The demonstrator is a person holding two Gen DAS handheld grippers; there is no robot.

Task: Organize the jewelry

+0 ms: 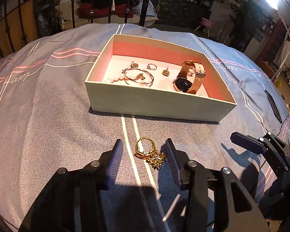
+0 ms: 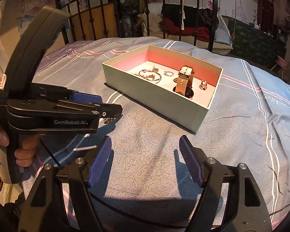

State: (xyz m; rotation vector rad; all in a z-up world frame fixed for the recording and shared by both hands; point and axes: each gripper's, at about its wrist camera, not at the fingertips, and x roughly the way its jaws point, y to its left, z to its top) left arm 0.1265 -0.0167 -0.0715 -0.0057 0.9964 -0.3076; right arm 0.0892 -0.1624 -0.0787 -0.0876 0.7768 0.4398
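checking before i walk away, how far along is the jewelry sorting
Mostly done: the watch, bangle, pearls and small earrings already lie in the box. In hand: the open left tongs straddle the gold ring cluster on the bedspread, not yet closed. Left: grip it and drop it in. The right tongs hang open, empty.

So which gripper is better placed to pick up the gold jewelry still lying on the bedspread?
Left. The left gripper is open with the gold ring cluster lying between its fingers, just in front of the box. The right gripper is open over bare bedspread, off to the side.
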